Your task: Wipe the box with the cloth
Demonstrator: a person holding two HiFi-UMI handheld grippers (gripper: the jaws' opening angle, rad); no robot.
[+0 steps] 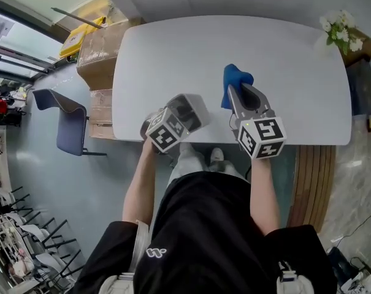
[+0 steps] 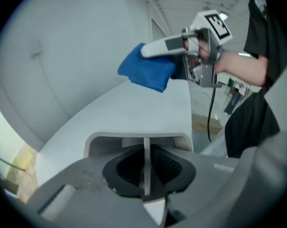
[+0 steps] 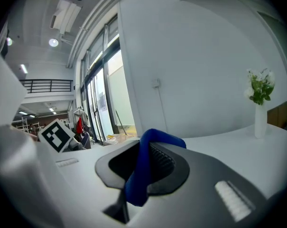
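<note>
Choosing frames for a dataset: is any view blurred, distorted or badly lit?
Head view: soft, even light on the table, no glare; room lines bow near the borders. Left gripper view: black corners, fisheye bend; the left tool up close looks soft, the blue cloth sharper. Right gripper view: same dark rim; the windows at left are bright; the cloth in the right tool is soft.

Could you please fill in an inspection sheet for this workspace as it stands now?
Surface: white table with rounded corners.
Job's things: white box near the table's near edge; blue cloth beside it, bunched.
Clutter: vase of white flowers at the far right corner.
Grippers: left gripper shut on the box's thin wall; right gripper shut on the cloth.
Cables: black cable hanging from the right gripper.
Surroundings: cardboard boxes and a chair left of the table.
</note>
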